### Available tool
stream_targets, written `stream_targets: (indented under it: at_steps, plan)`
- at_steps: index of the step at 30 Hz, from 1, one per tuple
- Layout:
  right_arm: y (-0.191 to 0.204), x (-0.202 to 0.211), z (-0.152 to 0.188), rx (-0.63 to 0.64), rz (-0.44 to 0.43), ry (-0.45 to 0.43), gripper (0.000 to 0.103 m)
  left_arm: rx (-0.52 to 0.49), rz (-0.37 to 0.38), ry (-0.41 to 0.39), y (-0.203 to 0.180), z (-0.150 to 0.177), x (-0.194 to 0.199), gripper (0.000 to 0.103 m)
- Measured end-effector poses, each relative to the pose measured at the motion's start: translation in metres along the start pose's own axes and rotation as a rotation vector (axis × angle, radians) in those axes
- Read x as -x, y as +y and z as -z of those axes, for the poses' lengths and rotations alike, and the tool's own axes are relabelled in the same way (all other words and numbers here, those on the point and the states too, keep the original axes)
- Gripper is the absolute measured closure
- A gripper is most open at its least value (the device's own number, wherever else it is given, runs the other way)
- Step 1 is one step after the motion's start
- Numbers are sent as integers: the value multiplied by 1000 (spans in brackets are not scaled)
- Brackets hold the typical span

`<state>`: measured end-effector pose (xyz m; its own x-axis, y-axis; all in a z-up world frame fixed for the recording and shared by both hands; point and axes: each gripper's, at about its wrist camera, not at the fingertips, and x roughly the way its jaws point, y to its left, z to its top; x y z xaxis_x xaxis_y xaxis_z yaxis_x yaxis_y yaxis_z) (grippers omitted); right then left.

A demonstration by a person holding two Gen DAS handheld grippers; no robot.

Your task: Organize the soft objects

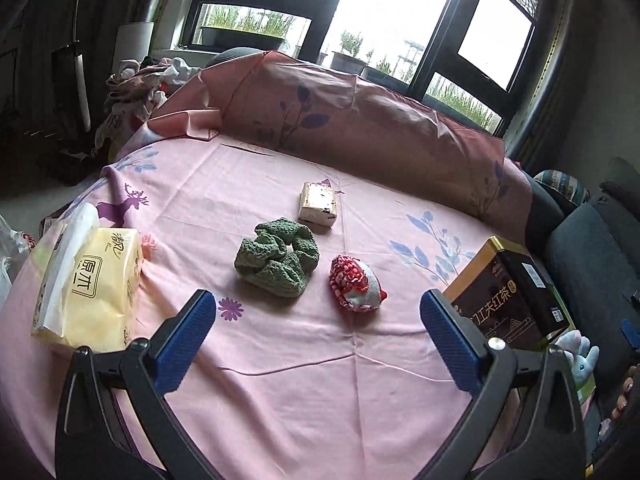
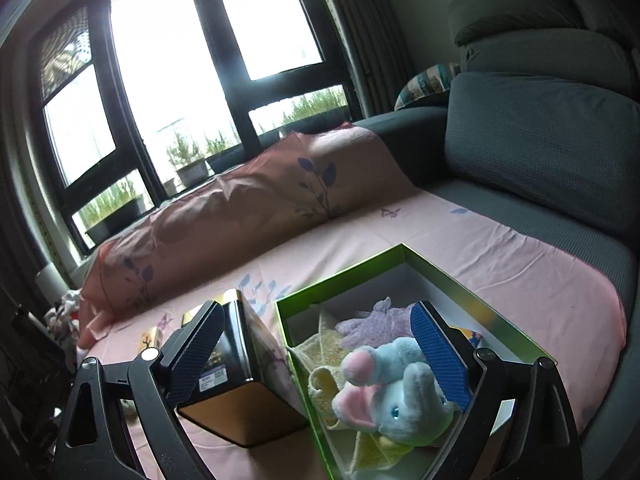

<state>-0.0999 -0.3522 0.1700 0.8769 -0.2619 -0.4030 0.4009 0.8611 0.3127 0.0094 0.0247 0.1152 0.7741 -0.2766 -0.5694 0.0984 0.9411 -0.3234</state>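
Spreading wide, the left gripper (image 1: 318,318) holds nothing and hangs over the pink sheet (image 1: 304,380). Beyond its blue pads lie a green crocheted scrunchie (image 1: 278,260), a red-and-white knitted pouch (image 1: 356,289) just beside it, and a small beige packet (image 1: 318,209) farther toward the pillow (image 1: 360,120). A yellow tissue pack (image 1: 88,292) sits at the sheet's left edge.

The right gripper (image 2: 318,350) also stands wide, its jaws empty, above the green-rimmed box (image 2: 460,280) near the sheet's near edge. A blue plush elephant (image 2: 396,396) lies in the box on yellow cloth (image 2: 324,384), with a lilac knitted piece (image 2: 376,324) behind it. A dark tea tin (image 2: 240,392) stands just left of the box, partly hidden by the left finger. Whether the right pad touches the elephant cannot be told. The box's near corner is cut off.
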Motion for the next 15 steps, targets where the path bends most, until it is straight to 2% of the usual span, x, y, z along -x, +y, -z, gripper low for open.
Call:
stream_targets:
  at_steps: [3, 6, 10, 15]
  plan:
    - [28, 10, 4, 26, -72, -38, 8, 4, -30, -9, 8, -1, 6, 1]
    - [62, 13, 12, 67, -149, -27, 8, -2, -53, -19, 16, -3, 10, 1]
    - [103, 4, 25, 125, -227, 56, 8, 36, -32, -26, 27, -4, 12, 1]
    - [150, -24, 34, 168, -273, 196, 8, 78, 4, 40, 35, -6, 9, 1]
